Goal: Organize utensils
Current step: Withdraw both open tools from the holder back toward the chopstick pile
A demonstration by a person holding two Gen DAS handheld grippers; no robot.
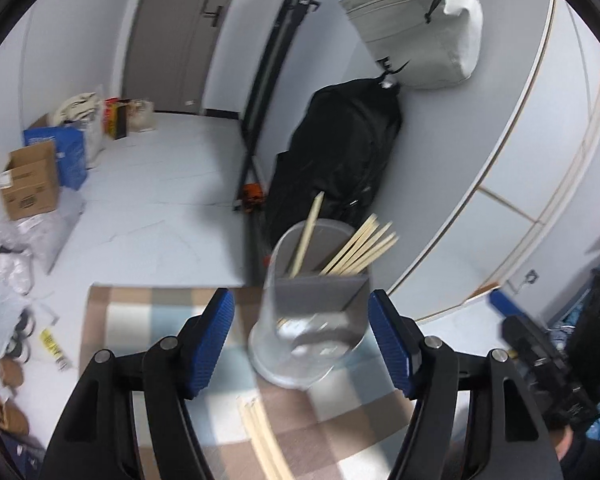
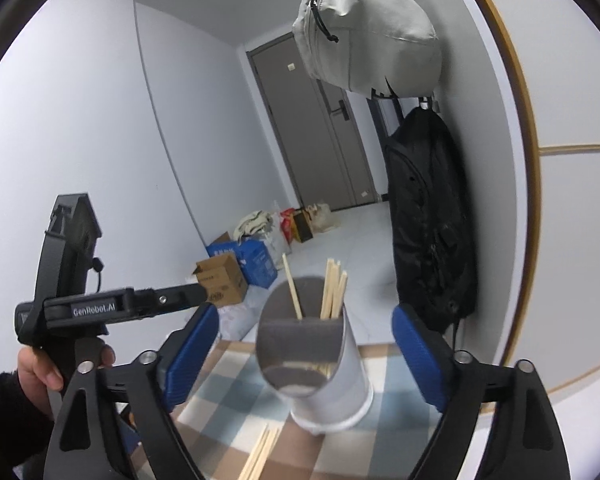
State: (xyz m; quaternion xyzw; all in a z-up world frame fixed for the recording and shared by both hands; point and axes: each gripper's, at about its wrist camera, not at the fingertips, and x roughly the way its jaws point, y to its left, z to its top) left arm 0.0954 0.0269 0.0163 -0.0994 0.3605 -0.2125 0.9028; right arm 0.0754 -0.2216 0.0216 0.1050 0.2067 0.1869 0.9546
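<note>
Both grippers' fingers (image 1: 220, 344) (image 2: 416, 348) spread, empty, flanking chopstick holder (image 1: 312, 320); loose chopsticks (image 1: 260, 440) on checkered cloth (image 1: 140, 320).

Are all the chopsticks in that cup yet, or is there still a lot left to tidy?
Partly done. Several chopsticks already stand in the clear cup, one apart from the bunch. Nothing is in hand: the left gripper and the right gripper are both open and empty, either side of the cup. Left to do: a few loose chopsticks lie on the checked cloth.
</note>
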